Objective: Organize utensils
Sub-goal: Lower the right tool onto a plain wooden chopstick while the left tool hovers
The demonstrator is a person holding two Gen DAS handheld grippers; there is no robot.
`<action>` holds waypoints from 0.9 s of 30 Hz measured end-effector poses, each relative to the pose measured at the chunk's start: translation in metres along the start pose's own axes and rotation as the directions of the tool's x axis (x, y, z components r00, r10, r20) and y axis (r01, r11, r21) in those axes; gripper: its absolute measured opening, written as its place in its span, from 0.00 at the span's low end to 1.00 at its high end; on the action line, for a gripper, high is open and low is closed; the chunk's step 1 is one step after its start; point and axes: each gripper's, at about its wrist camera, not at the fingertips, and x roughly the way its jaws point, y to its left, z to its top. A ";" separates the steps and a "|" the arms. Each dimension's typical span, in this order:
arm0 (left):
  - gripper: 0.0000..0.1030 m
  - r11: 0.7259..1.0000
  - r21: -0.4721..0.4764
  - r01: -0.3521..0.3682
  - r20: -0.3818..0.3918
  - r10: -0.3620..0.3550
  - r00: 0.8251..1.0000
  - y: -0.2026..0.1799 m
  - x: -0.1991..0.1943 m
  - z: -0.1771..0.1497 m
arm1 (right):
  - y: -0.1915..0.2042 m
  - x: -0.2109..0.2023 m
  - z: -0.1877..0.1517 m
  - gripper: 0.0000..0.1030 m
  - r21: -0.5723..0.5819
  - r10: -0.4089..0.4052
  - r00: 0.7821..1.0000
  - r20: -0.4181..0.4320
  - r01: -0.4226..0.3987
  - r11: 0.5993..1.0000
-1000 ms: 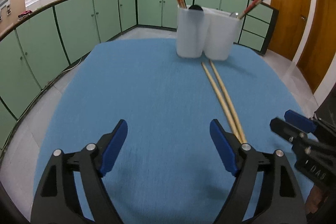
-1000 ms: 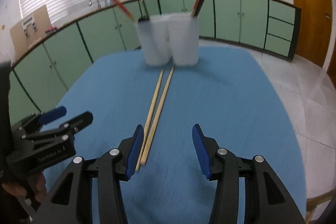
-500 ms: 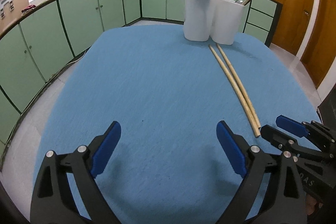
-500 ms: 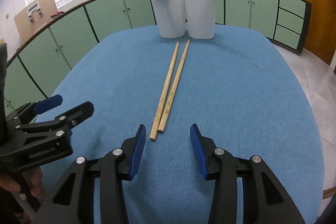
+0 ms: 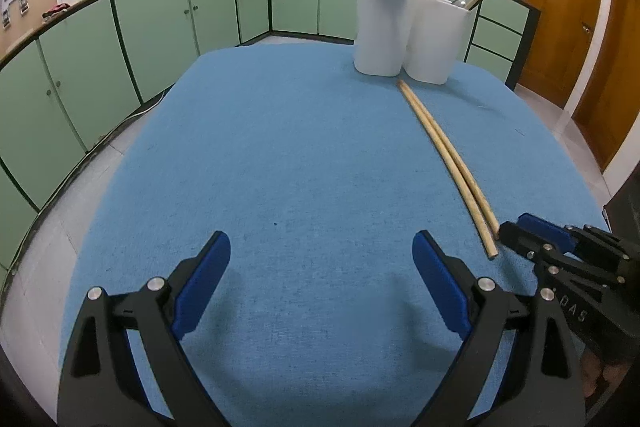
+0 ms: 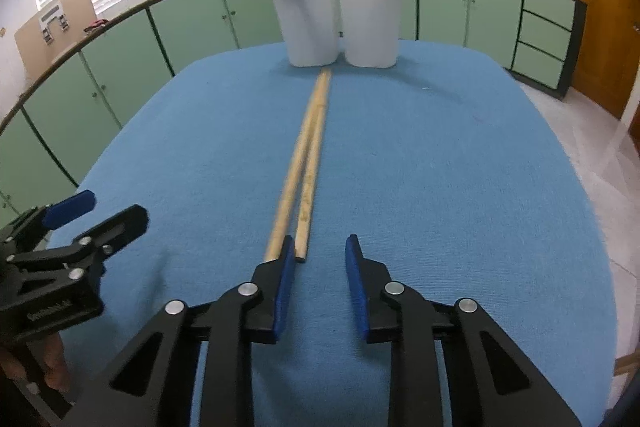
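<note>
Narrowing my right gripper [image 6: 318,251], nothing clamped; chopsticks [image 6: 310,163] lie just ahead, left one outside jaws, likely missed.

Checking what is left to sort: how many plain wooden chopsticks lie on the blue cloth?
2. Both chopsticks lie side by side on the cloth, running from the white holder to the right gripper. None seem hidden.

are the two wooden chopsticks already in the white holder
No, the wooden chopsticks lie flat on the blue cloth in front of the white holder.
</note>
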 end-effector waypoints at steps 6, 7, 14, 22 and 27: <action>0.87 1.000 -0.010 0.002 -0.004 -0.002 1.000 0.002 0.001 -0.001 | -0.013 -0.007 -0.002 0.25 0.033 0.018 1.000 0.016 -0.019 0.999; 0.87 1.000 -0.010 0.002 -0.005 -0.002 1.000 0.002 0.001 -0.001 | -0.013 -0.007 -0.003 0.25 0.030 0.031 0.999 0.016 -0.032 0.999; 0.87 1.000 -0.005 0.005 -0.003 -0.005 1.000 0.001 0.000 -0.001 | 0.000 -0.006 -0.010 0.17 -0.005 0.062 0.998 0.006 -0.062 0.998; 0.87 1.000 -0.010 0.009 -0.006 -0.009 1.000 0.002 0.000 -0.002 | 0.004 -0.001 -0.006 0.12 0.006 0.051 0.999 -0.003 -0.051 0.999; 0.87 1.000 -0.009 0.011 -0.005 -0.011 1.000 0.001 -0.001 -0.001 | 0.007 0.002 -0.003 0.07 0.006 0.040 0.999 -0.009 -0.040 0.999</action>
